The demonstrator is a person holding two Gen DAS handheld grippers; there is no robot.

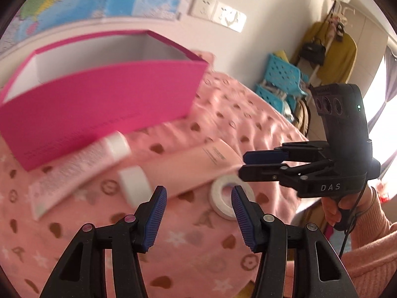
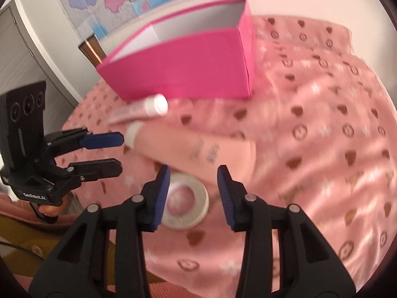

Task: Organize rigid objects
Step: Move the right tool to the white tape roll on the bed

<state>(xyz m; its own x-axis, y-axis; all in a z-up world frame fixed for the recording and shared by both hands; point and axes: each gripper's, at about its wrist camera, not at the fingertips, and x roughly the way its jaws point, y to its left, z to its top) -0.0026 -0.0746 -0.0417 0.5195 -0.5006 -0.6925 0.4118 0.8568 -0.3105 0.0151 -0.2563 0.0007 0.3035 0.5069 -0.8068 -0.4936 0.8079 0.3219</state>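
Left to right, then. Left gripper [image 1: 198, 213] hanging over the pink patterned blanket [image 1: 248, 114], jaws apart with nothing between them. Ahead of it and off to its left, the open hot-pink cardboard box [image 1: 99, 104], looking empty as far as visible. Tucked against the box's near wall, a small pale-pink squeeze tube with a white cap [image 1: 79, 166]. Just ahead of the left fingertips, a bigger peach-pink squeeze tube with a white cap [image 1: 178, 166], long axis running crosswise to the gripper, cap end nearest the left finger, flat crimped end pointing away to the right.

Further right: a white ring-shaped roll of tape [image 2: 186, 201], lying flat, hole up. Sitting right between the fingers of the right gripper [image 2: 193, 196], those jaws also parted, left pad about at the roll's rim, right pad with a clear gap. No squeeze on it yet, by the look of it.

Key bit: roll dead ahead and centred for the right gripper, only off to the side for the left one. Clearly the right hand's pick, probably just a drop and a close. Box well ahead and slightly left from there.
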